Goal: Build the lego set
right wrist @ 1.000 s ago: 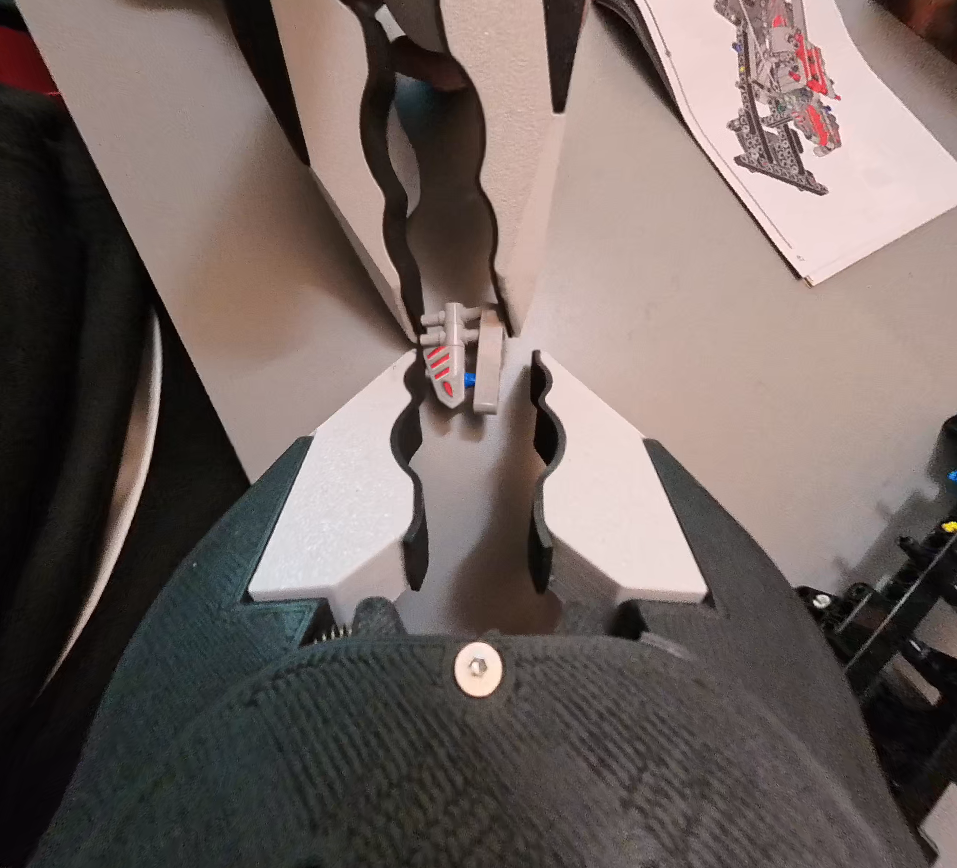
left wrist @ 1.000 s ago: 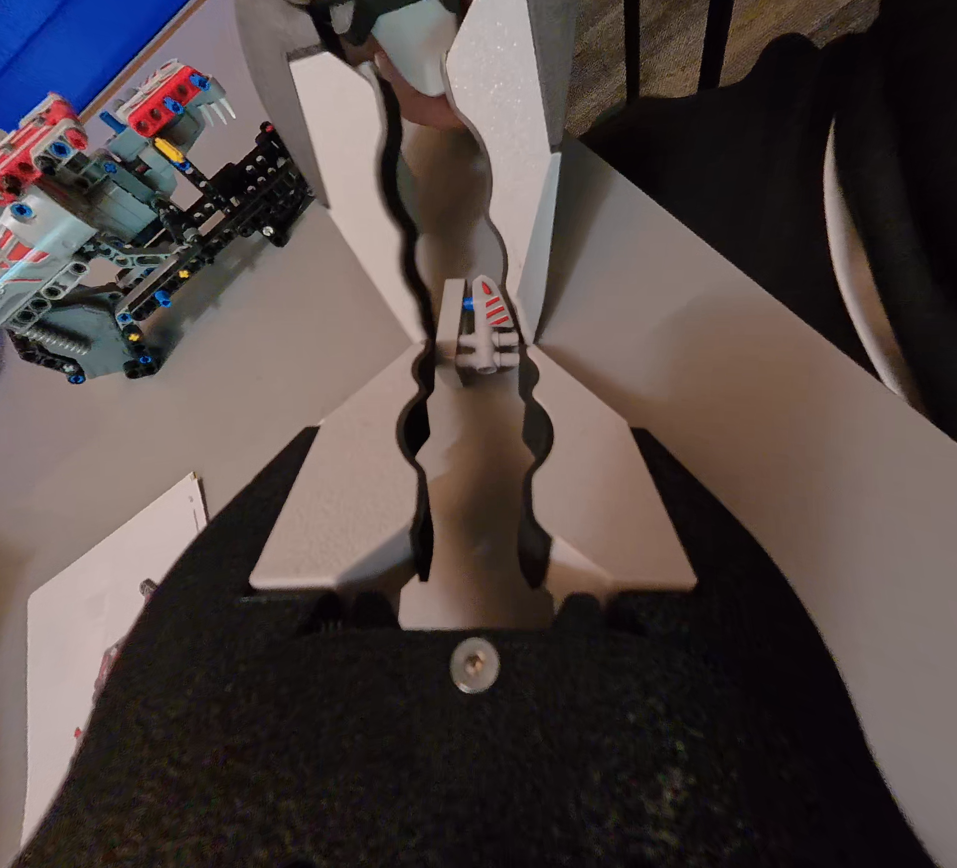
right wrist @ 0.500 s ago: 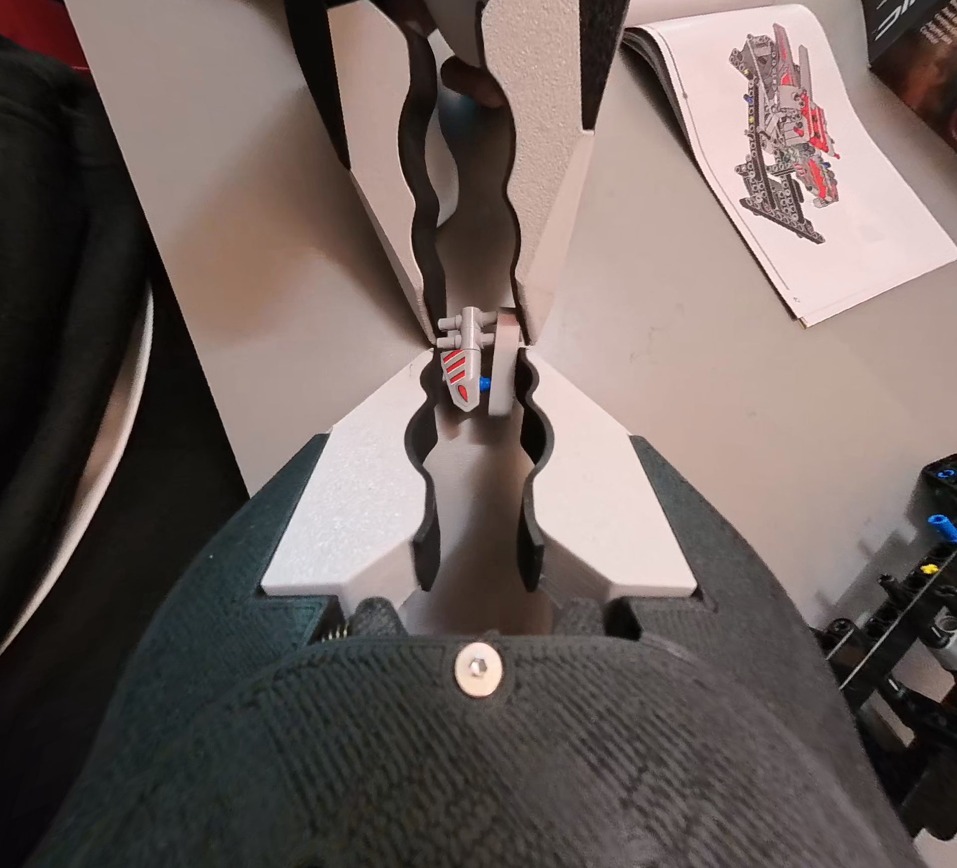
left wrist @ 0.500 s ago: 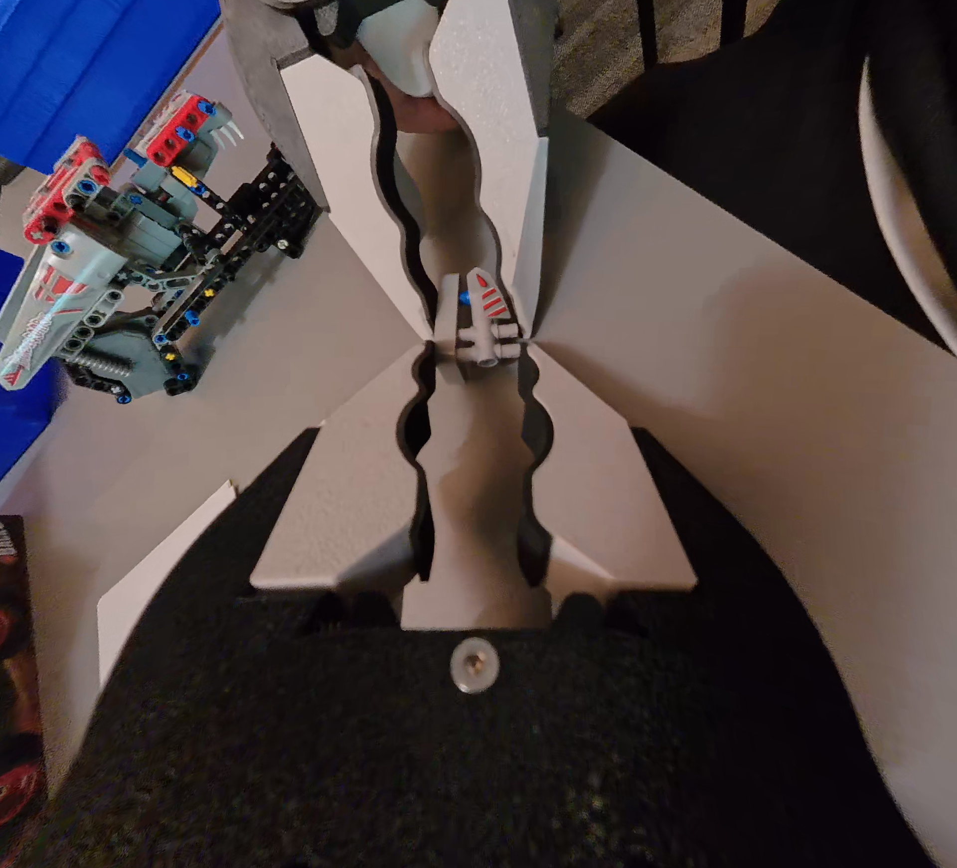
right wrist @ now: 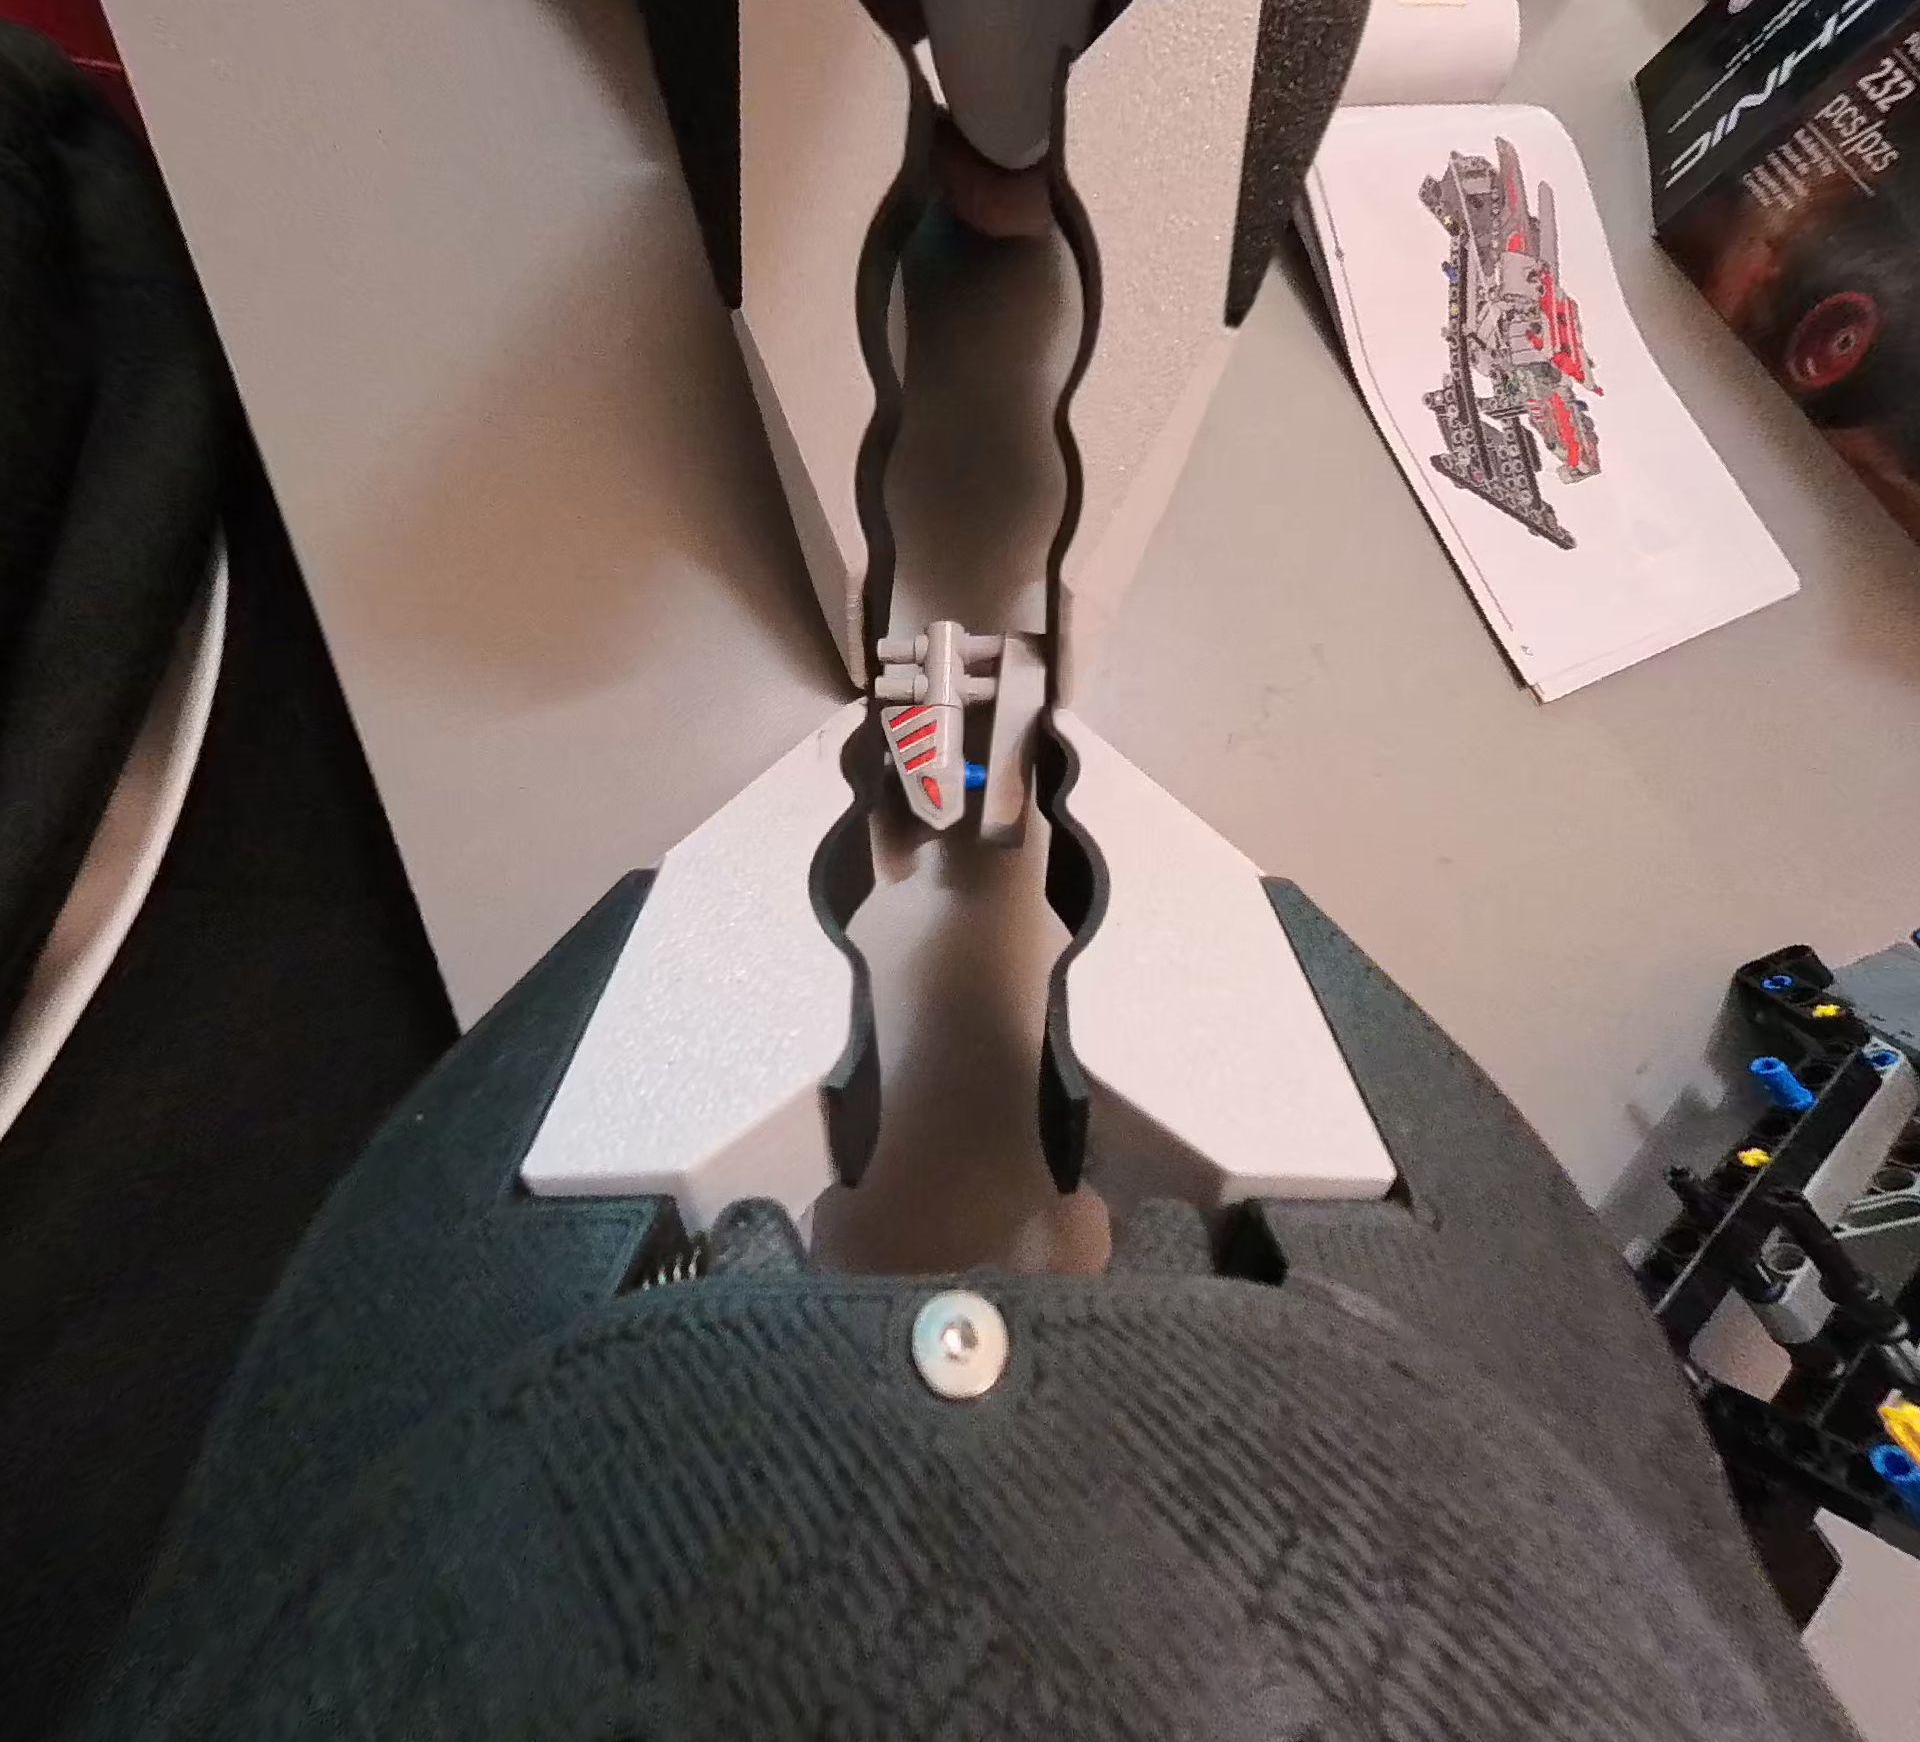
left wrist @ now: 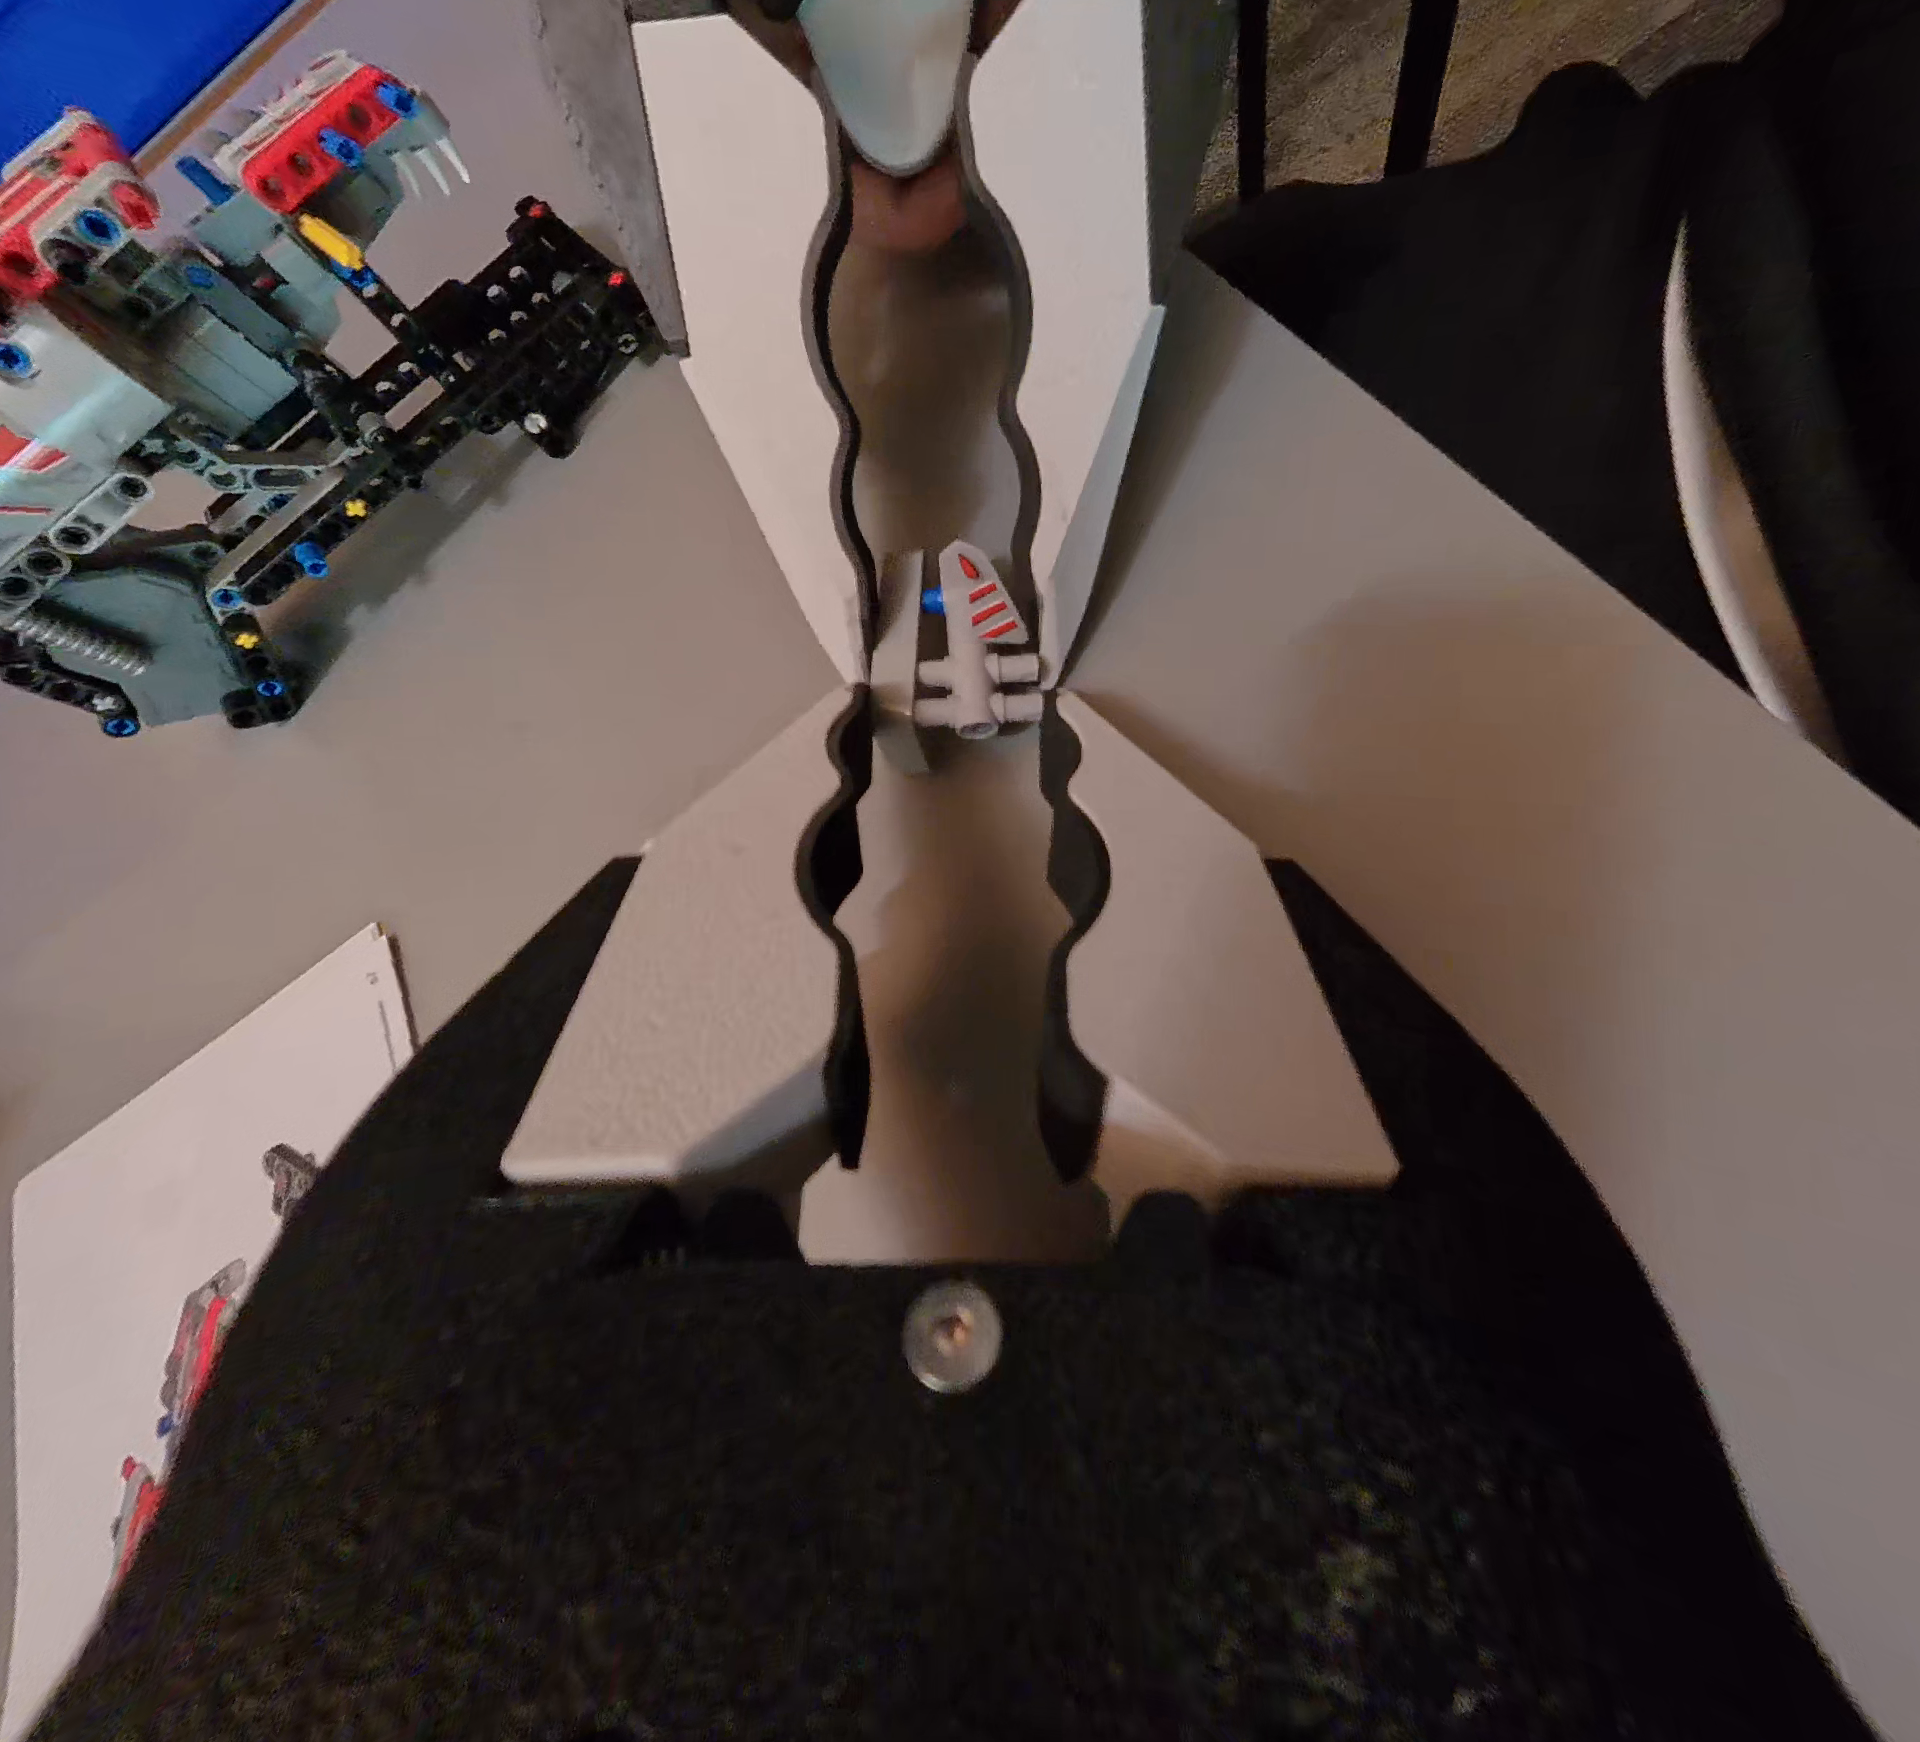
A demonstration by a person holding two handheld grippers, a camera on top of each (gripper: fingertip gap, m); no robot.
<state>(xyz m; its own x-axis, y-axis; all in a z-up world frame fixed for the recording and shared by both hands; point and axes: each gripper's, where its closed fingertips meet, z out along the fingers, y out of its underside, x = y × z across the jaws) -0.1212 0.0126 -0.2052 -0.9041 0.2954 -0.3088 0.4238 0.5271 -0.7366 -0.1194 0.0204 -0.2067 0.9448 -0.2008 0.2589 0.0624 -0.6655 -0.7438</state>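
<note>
- The left wrist view looks forward along its own fingers, tilted down at the grey table [left wrist: 540, 788], very near; the built model [left wrist: 239, 404] sits at 10 o'clock.
- The right wrist view faces the opposite way, equally near; the instruction booklet [right wrist: 1621, 487] lies at 2 o'clock.
- Both views share the small grey piece [left wrist: 961, 653] [right wrist: 940, 726] at centre, where the fingertips meet.

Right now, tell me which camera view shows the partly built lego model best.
The left wrist view: the partly built lego model stands nearly whole on the grey table, with red blocks, grey panels and black beam frame visible. The right wrist view catches only a cropped corner of black beams with blue and yellow pins at its right edge.
</note>
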